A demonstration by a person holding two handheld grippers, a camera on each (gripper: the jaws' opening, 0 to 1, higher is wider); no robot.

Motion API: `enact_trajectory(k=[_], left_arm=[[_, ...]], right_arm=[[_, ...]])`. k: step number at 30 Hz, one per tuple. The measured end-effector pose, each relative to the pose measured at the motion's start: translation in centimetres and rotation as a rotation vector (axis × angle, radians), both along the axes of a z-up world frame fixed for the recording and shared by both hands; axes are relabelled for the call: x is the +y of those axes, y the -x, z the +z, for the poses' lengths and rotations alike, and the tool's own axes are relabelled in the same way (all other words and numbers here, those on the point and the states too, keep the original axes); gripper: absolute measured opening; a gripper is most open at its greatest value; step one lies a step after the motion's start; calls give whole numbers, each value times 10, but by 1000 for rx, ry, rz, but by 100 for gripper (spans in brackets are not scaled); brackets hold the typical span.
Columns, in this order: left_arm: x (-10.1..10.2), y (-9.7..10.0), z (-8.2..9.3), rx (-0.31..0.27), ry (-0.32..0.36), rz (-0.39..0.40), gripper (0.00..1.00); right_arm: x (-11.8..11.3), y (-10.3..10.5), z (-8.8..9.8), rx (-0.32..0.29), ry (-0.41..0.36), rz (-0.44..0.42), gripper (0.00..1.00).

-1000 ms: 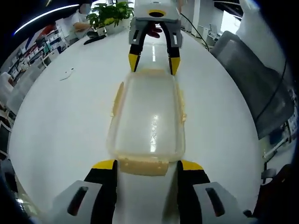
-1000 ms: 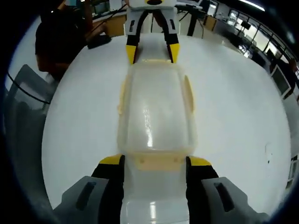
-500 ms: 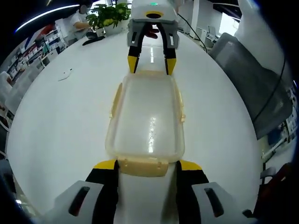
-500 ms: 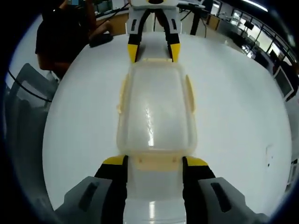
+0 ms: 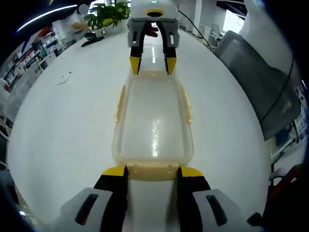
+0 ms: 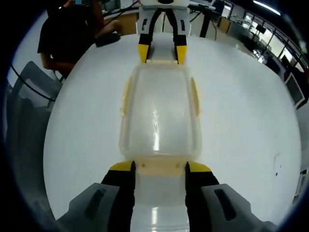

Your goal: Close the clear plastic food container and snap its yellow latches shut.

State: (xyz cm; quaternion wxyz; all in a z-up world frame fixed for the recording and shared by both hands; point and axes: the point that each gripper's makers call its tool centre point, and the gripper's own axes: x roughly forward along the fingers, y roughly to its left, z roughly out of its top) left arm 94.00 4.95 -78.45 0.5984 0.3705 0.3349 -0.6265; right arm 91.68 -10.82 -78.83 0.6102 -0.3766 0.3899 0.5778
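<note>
Your left gripper [image 5: 147,170] and right gripper [image 6: 160,166], jaws apart, straddle opposite end latches; the container [image 5: 153,118] runs lengthwise toward 12 o'clock, lid apparently seated.

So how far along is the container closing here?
Done: the lid sits on the clear container. In hand: the left gripper and right gripper each straddle an end latch, jaws open. Left: the side latches appear flared out, unsnapped.
</note>
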Motion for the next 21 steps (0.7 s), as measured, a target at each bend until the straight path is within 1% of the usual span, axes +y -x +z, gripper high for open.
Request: enact_trajectory(k=[5, 16, 20, 21], left_arm=[[0, 3, 3, 0, -10, 13, 34], [-2, 6, 7, 0, -15, 11, 33], [-1, 9, 8, -17, -55, 22, 33], [3, 11, 9, -31, -92, 6, 33]], right_arm=[[0, -1, -1, 0, 6, 3, 37], [0, 0, 0, 2, 31, 13, 36], [2, -2, 1, -6, 52, 24, 35], [6, -1, 4, -1, 49, 24, 35]])
